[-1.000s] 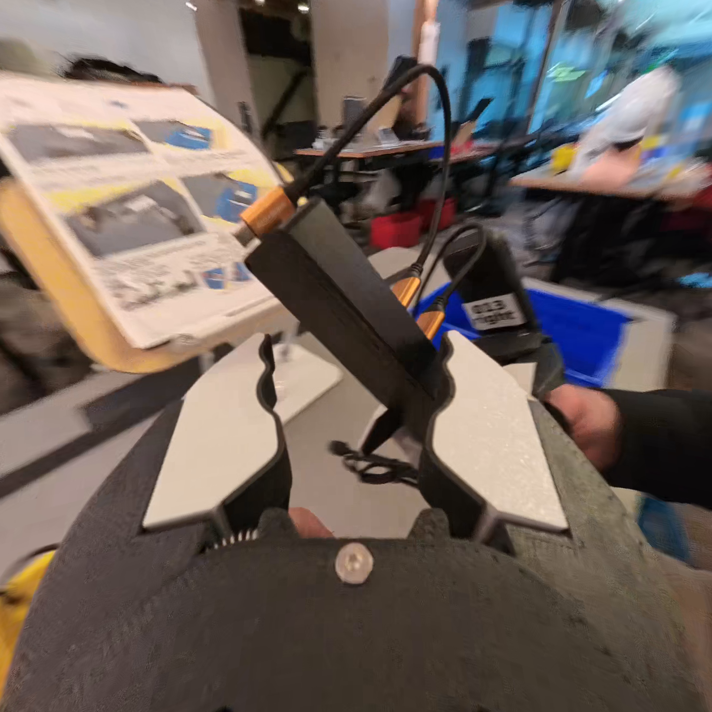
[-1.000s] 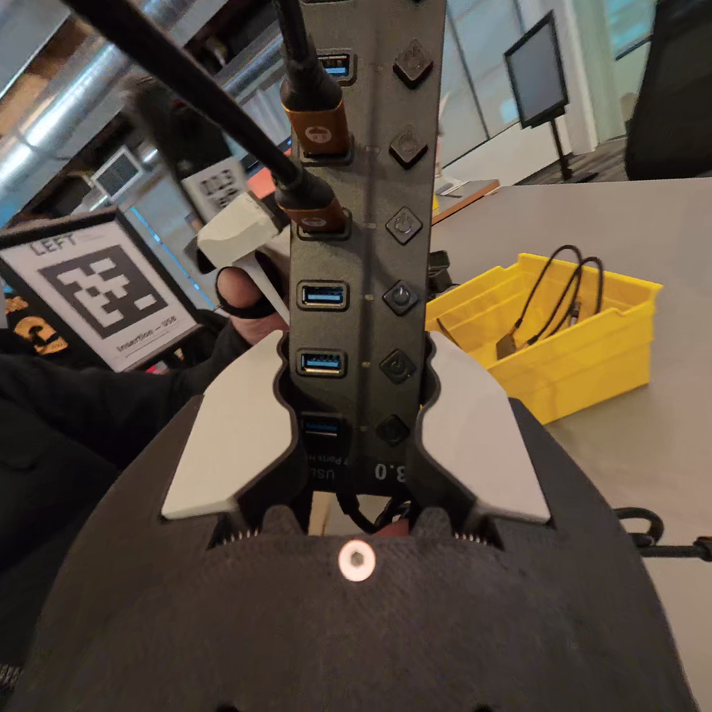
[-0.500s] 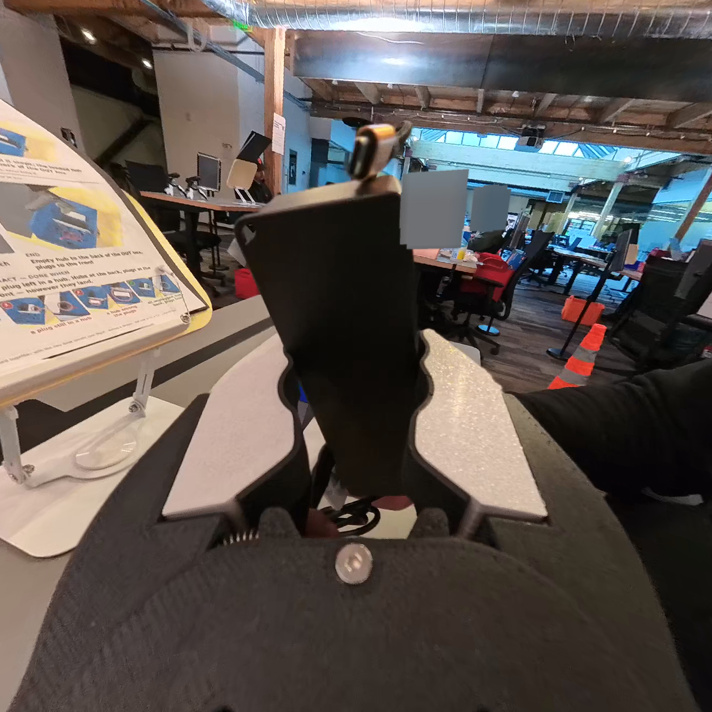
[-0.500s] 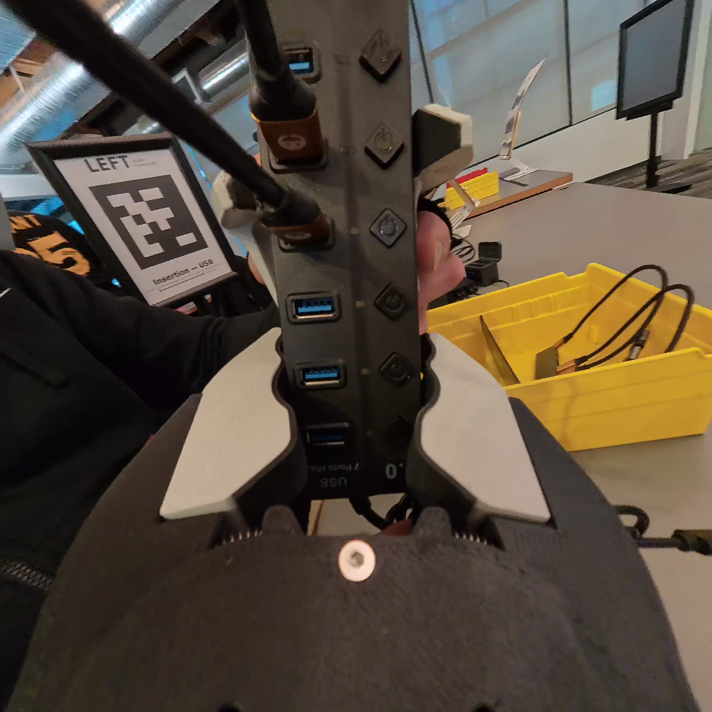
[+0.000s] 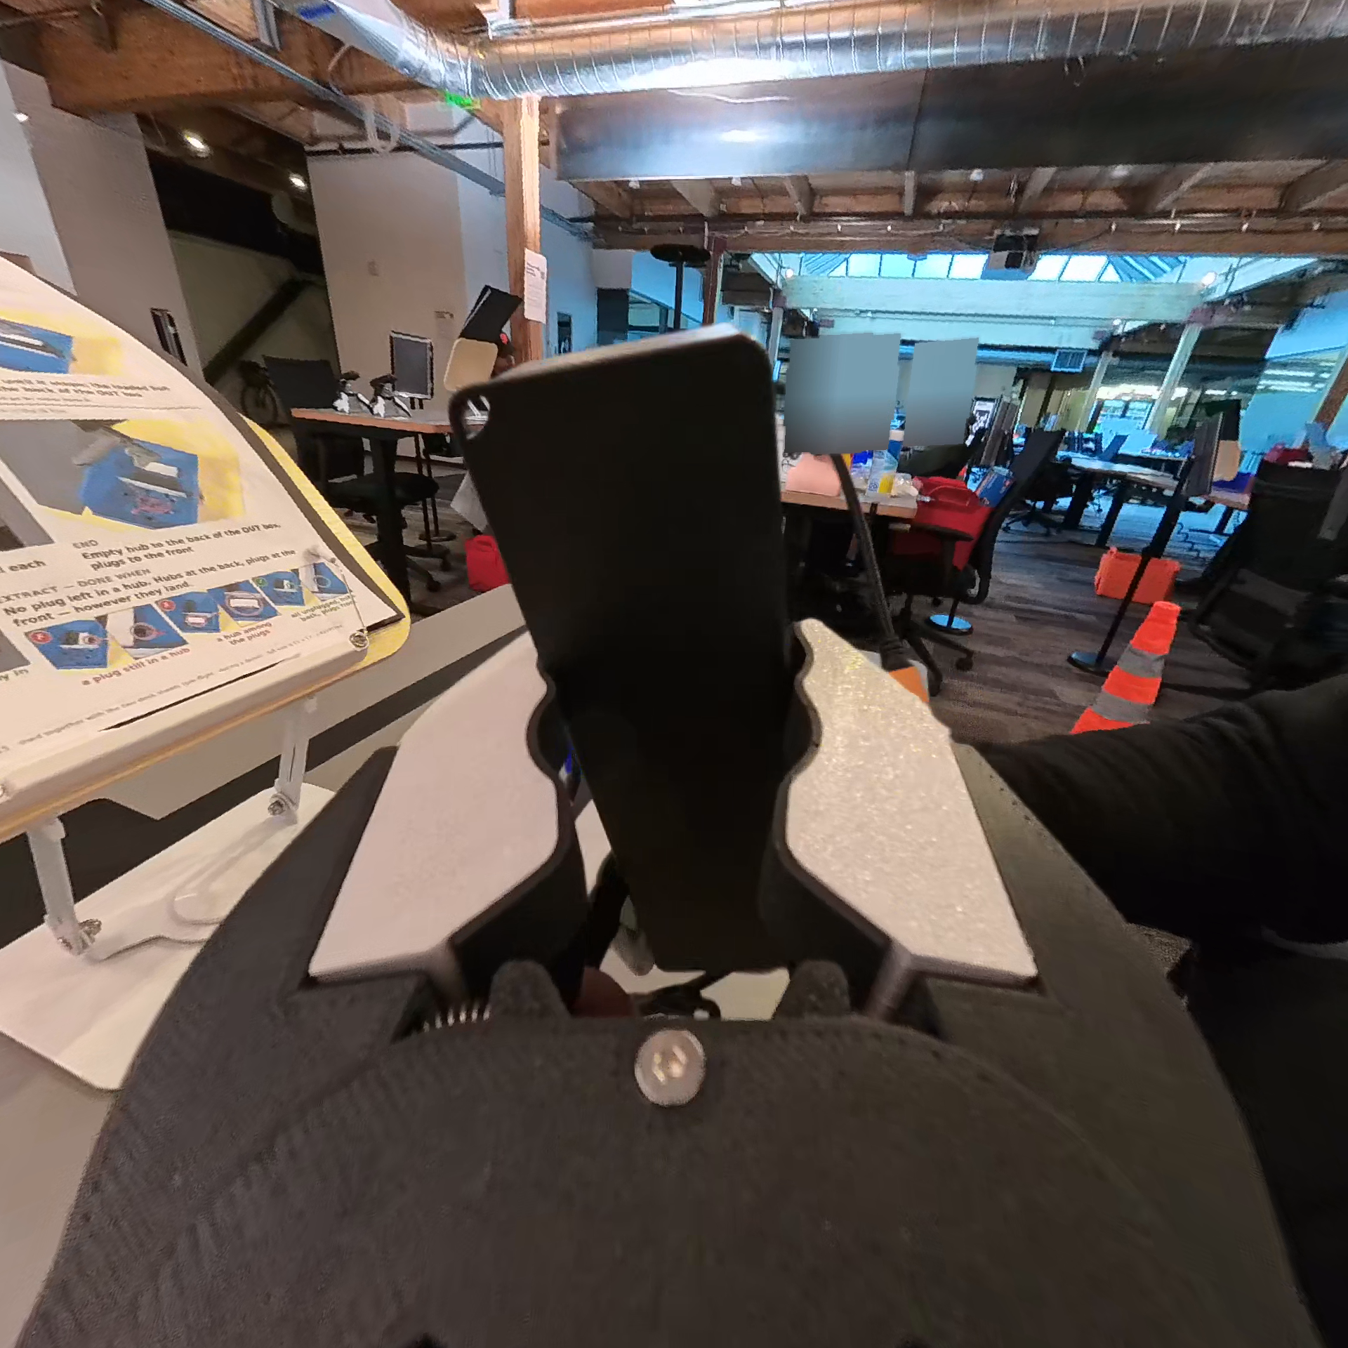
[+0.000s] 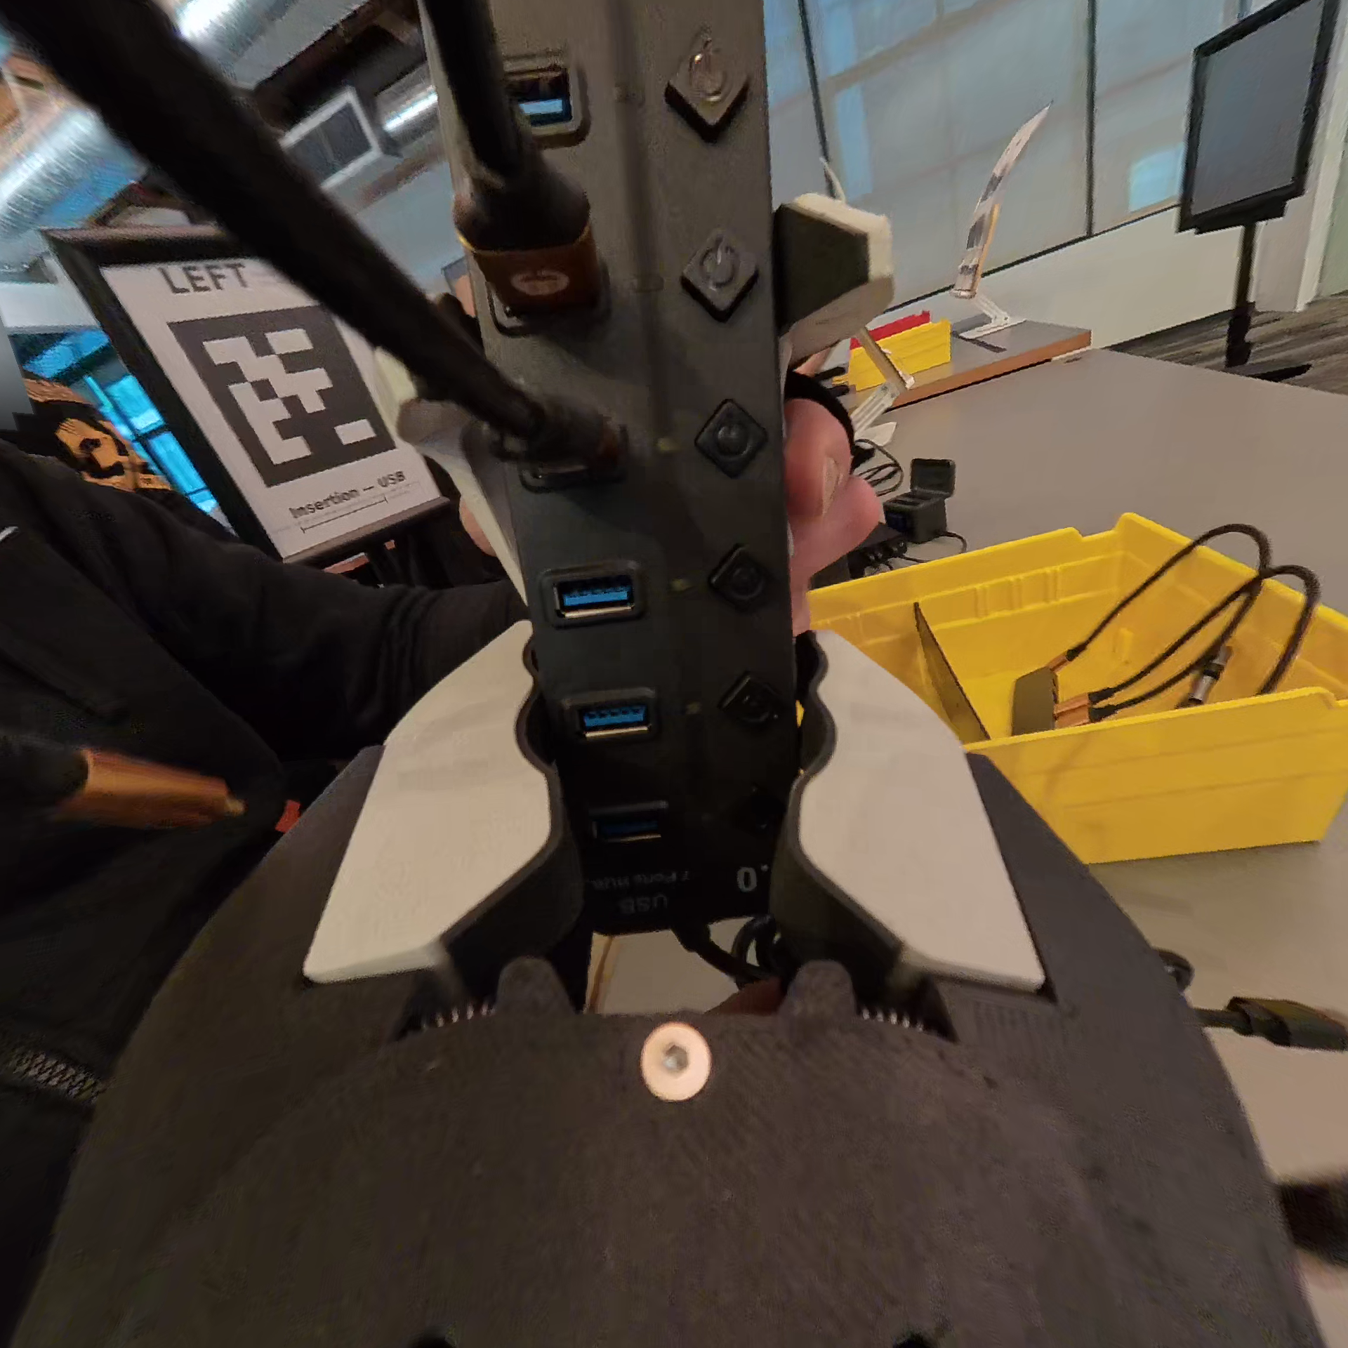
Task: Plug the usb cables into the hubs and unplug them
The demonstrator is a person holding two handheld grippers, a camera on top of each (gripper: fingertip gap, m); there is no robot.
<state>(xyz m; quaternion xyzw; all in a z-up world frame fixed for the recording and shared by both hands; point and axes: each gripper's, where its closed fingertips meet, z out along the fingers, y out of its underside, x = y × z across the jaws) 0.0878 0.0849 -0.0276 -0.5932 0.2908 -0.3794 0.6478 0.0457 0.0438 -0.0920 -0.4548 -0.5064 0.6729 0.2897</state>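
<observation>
A long black USB hub is held upright by both grippers. The left wrist view shows its plain back (image 5: 634, 583), with my left gripper (image 5: 675, 649) shut on its lower part. The right wrist view shows its front (image 6: 642, 525) with blue ports and buttons, with my right gripper (image 6: 675, 649) shut on its lower end. One copper-collared plug (image 6: 532, 270) sits in an upper port, and a second plug (image 6: 576, 438) sits below it. A loose copper plug (image 6: 146, 791) hangs at the left. The left gripper's fingers (image 6: 831, 270) show behind the hub.
A yellow bin (image 6: 1094, 788) holding more cables (image 6: 1203, 620) stands on the grey table (image 6: 1094, 452) to the right. A framed marker sign (image 6: 277, 386) stands at the left. An instruction board (image 5: 146, 547) on a stand is at the left. A black sleeve (image 5: 1203, 802) crosses the right side.
My left gripper was open beside the tilted hub and is now shut on its back. The hub now stands upright. The plug at its top end is gone, and a loose plug now hangs.
</observation>
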